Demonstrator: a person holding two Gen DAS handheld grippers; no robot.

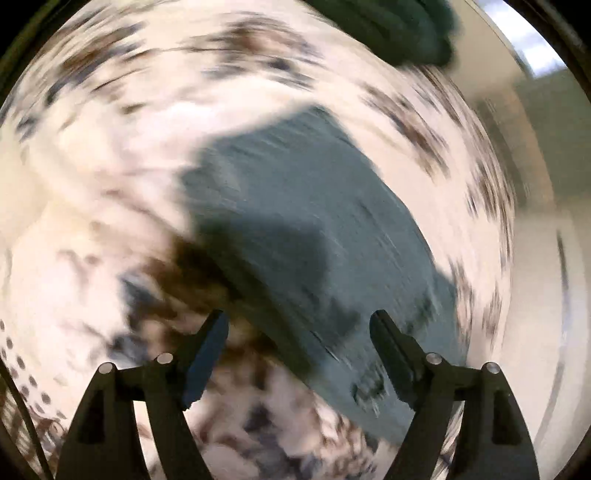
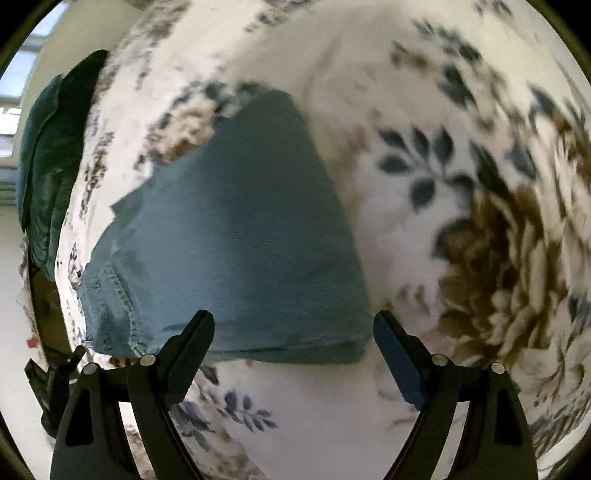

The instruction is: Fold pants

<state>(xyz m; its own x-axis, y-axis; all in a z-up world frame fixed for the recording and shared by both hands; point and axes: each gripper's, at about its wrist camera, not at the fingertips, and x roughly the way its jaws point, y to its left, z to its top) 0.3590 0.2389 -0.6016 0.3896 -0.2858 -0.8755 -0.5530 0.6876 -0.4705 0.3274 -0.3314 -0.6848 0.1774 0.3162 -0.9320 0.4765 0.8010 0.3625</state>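
Blue denim pants (image 2: 236, 236) lie folded into a compact shape on a white floral bedspread (image 2: 424, 110). My right gripper (image 2: 293, 326) hangs above their near edge, jaws wide apart, nothing between the pads. In the left wrist view the same pants (image 1: 295, 229) appear heavily blurred. My left gripper (image 1: 299, 328) hovers over their near end with its jaws apart and no cloth pinched. The gripper's shadow falls across the denim.
A dark green cushion or garment (image 2: 48, 173) lies at the bed's left edge, also seen in the left wrist view as a dark green cushion (image 1: 399, 26) at the top. Pale floor and wall (image 1: 535, 258) run beyond the bed's right side. A window (image 2: 22, 74) glows at far left.
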